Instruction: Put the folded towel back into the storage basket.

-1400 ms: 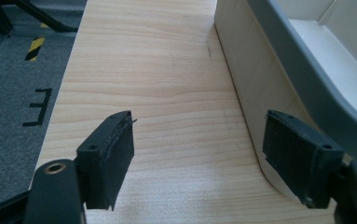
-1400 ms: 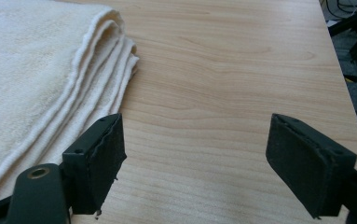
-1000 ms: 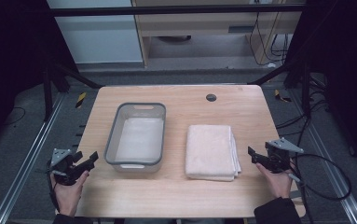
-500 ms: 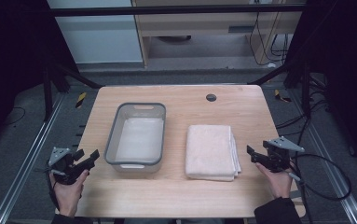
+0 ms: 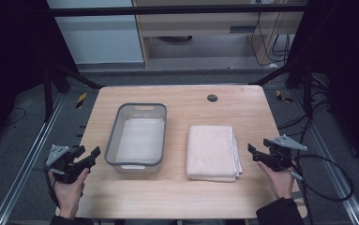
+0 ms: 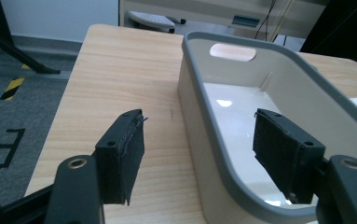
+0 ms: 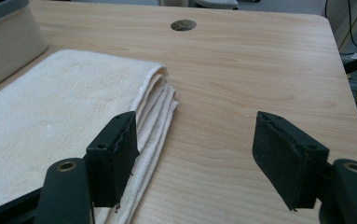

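Note:
An empty grey-rimmed bin (image 5: 113, 137) stands on the wooden table (image 5: 186, 197), left of centre. To its right lies a folded cream towel (image 5: 212, 152). My left gripper (image 5: 89, 152) is held at the table's left edge, open, beside the bin's near left corner. In the left gripper view its jaws straddle the bin (image 6: 232, 112) wall without touching it. My right gripper (image 5: 253, 153) is open just right of the towel. In the right gripper view the towel (image 7: 64, 102) has its layered fold edge by the left jaw, and bare wood lies between the jaws.
A round cable hole (image 5: 212, 98) sits near the table's far edge. Metal frame rails and cables run along the floor on both sides. A corner of the bin (image 7: 3, 37) appears at the top left of the right gripper view.
Both grippers have only drifted slightly; the right one edged a little toward the towel. Jaws stay open.

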Demonstrator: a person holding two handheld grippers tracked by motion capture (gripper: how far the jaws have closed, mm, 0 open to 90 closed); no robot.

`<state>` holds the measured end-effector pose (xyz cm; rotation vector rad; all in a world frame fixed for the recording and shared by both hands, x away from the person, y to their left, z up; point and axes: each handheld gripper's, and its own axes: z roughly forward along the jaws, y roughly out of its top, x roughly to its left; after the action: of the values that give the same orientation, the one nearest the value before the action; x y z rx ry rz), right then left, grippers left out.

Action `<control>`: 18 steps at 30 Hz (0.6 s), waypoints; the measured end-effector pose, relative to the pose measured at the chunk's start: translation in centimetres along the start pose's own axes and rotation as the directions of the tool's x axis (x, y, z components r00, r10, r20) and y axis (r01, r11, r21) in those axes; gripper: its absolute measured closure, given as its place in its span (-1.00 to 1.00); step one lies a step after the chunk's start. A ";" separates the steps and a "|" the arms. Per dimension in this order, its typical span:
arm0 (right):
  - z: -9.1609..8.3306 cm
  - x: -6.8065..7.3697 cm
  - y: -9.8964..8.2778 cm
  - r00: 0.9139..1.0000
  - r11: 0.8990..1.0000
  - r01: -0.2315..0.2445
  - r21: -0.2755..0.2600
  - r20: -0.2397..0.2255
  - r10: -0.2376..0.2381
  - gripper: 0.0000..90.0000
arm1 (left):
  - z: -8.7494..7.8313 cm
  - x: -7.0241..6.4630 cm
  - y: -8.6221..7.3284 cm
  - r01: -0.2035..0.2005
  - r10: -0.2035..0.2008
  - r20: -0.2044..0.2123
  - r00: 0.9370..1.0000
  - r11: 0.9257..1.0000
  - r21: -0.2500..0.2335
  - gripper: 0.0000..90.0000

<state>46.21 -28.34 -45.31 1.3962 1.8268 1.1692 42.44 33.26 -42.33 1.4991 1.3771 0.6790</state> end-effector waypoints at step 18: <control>-0.3 0.2 1.7 0.999 0.999 -0.013 -0.038 -0.034 0.011 -0.25 | 1.3 -3.7 1.3 -0.079 0.078 0.060 0.995 0.997 0.019 -0.30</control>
<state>46.65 -28.11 -43.68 1.3753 1.8118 1.2350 43.38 29.43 -40.97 1.5853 1.2901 0.6651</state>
